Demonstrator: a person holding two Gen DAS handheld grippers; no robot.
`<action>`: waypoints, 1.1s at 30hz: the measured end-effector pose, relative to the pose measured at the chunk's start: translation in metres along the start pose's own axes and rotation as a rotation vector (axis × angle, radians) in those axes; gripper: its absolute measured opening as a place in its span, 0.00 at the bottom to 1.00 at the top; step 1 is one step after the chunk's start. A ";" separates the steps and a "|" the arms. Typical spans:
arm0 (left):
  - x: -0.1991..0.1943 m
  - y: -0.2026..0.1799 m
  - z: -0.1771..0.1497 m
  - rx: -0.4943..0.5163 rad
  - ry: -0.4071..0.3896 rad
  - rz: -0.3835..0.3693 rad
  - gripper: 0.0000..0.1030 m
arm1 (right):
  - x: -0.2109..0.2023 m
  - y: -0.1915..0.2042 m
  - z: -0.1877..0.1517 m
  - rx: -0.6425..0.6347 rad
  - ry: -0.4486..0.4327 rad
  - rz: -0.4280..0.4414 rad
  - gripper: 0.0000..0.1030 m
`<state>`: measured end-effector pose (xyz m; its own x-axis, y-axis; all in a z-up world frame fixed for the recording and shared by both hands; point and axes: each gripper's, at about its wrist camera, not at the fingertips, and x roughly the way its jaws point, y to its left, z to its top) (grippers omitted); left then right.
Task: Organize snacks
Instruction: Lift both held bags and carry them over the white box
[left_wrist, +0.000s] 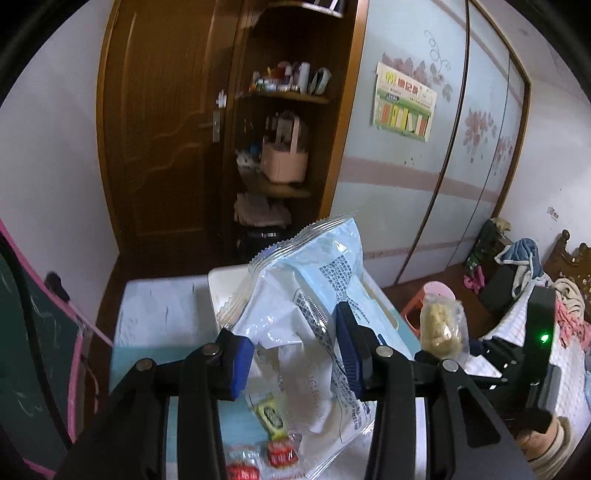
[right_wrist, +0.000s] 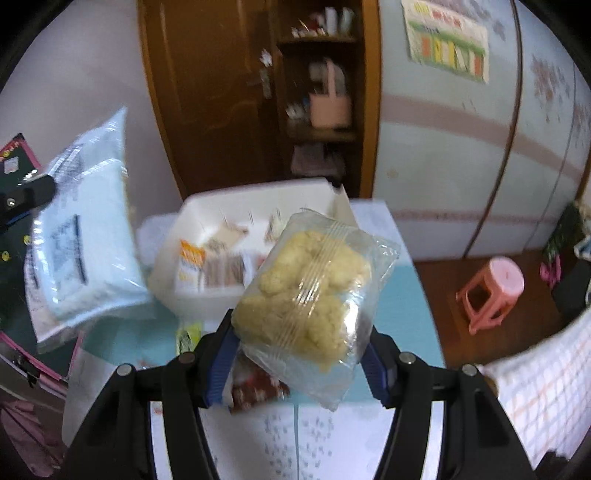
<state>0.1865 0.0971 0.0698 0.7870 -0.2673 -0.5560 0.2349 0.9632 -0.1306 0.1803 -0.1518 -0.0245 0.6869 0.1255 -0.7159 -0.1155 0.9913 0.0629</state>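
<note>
We see the left gripper clamped on one large pale-blue snack bag, its blue pads pressing the bag's lower half from both sides. The bag is lifted off the table, its long axis running up and away from the gripper, with the crimped top edge pointing toward the wooden door.

The right gripper is closed on one clear packet of yellow puffed snack, held above the table and tilted, its long axis rising up and to the right.

Beyond both, one white bin sits on the light-blue table and holds several small packets; the blur keeps us from counting them. Below the blue bag lie two red-wrapped candies and one yellow-green packet. One pink stool stands on the floor, well apart from the table.
</note>
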 end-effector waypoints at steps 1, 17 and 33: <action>0.000 -0.001 0.009 0.002 -0.008 0.002 0.39 | -0.004 0.001 0.011 -0.003 -0.017 0.006 0.59; 0.072 -0.003 0.080 0.010 0.018 0.083 0.39 | -0.010 0.018 0.131 -0.035 -0.162 0.057 0.59; 0.187 0.007 0.050 0.040 0.132 0.154 0.66 | 0.109 0.014 0.125 -0.056 0.030 0.010 0.60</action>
<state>0.3636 0.0529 0.0064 0.7342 -0.1082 -0.6703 0.1418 0.9899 -0.0044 0.3431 -0.1198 -0.0142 0.6638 0.1333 -0.7359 -0.1626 0.9862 0.0319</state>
